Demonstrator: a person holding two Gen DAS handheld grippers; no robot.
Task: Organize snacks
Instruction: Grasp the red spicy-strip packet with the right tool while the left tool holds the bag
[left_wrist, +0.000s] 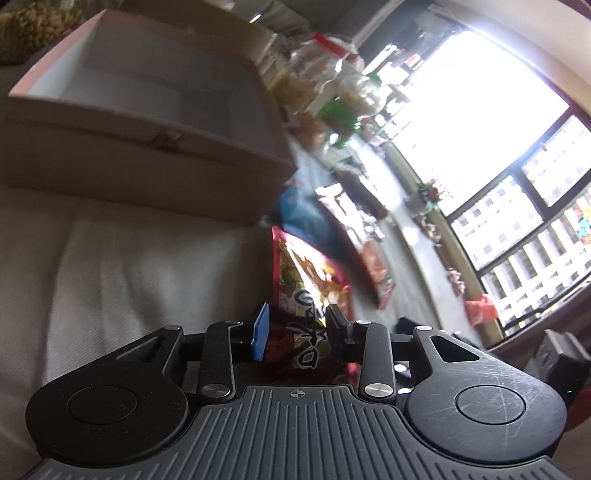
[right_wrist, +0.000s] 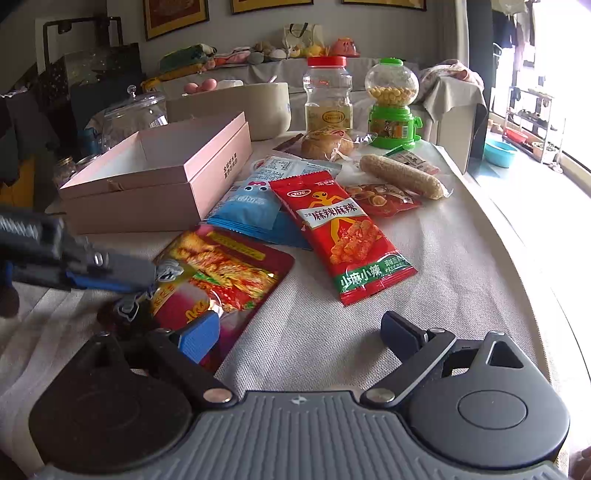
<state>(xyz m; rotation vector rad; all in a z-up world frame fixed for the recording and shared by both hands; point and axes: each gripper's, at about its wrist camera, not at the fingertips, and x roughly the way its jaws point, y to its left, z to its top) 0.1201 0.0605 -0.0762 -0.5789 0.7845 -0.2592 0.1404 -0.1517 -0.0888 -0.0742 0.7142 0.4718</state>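
Two grippers work the table. Left gripper (left_wrist: 297, 326) pinches the dark red snack pouch (right_wrist: 225, 273). Right gripper (right_wrist: 301, 332) hovers wide apart.

Far snacks, left wrist view: smeared by blur, unreadable.
Blue packets (right_wrist: 255, 206): half buried under red spicy-strip packet (right_wrist: 341, 232).
Left gripper (right_wrist: 110, 280): blurred, cut off left.

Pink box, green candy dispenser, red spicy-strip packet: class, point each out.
pink box (right_wrist: 218, 157): right wrist view, on its right outer wall.
green candy dispenser (right_wrist: 392, 123): right wrist view, on its green base.
red spicy-strip packet (right_wrist: 341, 229): right wrist view, on the packet's middle.
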